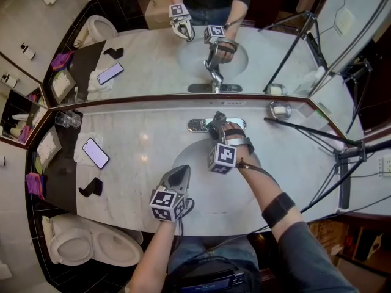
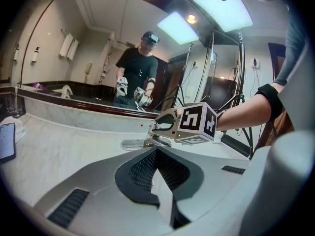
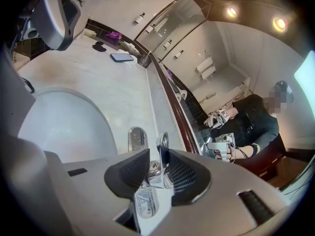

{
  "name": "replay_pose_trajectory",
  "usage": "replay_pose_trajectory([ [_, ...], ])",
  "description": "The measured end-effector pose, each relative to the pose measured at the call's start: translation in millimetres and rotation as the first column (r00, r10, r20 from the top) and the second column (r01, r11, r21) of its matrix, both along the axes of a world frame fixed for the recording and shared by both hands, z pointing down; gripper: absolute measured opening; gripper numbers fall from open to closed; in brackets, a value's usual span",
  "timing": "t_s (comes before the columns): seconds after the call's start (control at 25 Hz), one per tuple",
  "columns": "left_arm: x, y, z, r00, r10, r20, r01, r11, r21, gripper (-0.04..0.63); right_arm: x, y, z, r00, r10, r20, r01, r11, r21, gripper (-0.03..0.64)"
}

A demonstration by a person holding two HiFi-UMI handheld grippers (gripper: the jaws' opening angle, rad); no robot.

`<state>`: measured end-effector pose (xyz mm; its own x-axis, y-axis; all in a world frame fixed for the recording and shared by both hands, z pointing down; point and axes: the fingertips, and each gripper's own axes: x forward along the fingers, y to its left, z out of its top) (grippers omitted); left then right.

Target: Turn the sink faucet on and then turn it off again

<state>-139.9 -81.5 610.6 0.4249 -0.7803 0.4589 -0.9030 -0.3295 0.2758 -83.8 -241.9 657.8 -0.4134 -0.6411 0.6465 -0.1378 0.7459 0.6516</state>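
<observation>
Two claws | right gripper (image 3: pixel 156 168) clamped on faucet lever (image 3: pixel 163 144), lever between its jaws | left gripper (image 2: pixel 156 151) closed, empty, short of lever | step: probably turn-on, flow unclear | next: tip lever steadily.

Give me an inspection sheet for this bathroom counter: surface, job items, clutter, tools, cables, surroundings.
Surface: marble counter with a sunk basin.
Job's things: faucet behind the basin.
Clutter: phone on a cloth, glasses, black item, small dish.
Tools: left tool shut, empty, above the counter's front; right tool closed on the faucet's lever.
Cables: cable runs from the right tool along the arm.
Surroundings: mirror, toilet, tripod.
</observation>
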Motion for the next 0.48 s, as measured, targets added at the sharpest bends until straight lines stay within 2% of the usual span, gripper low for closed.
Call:
replay_pose_trajectory([
  [0.16,0.4,-1.9,1.3,1.0,-0.004,-0.005,0.004,1.0,-0.002,0.002,-1.8,2.2,1.9,1.0,-0.016,-0.021,0.016,1.0,0.013,0.12],
  [0.36,3.2,-4.7,3.6,1.0,-0.003,-0.008,0.003,1.0,-0.004,0.002,-2.4,12.6,9.5,0.995,-0.055,-0.086,0.054,0.998,-0.011,0.14],
  [0.48,3.4,-6.8,3.8,1.0,-0.003,-0.009,0.003,1.0,-0.008,0.002,-5.9,16.4,21.9,0.988,-0.081,-0.13,0.082,0.997,0.005,0.155],
])
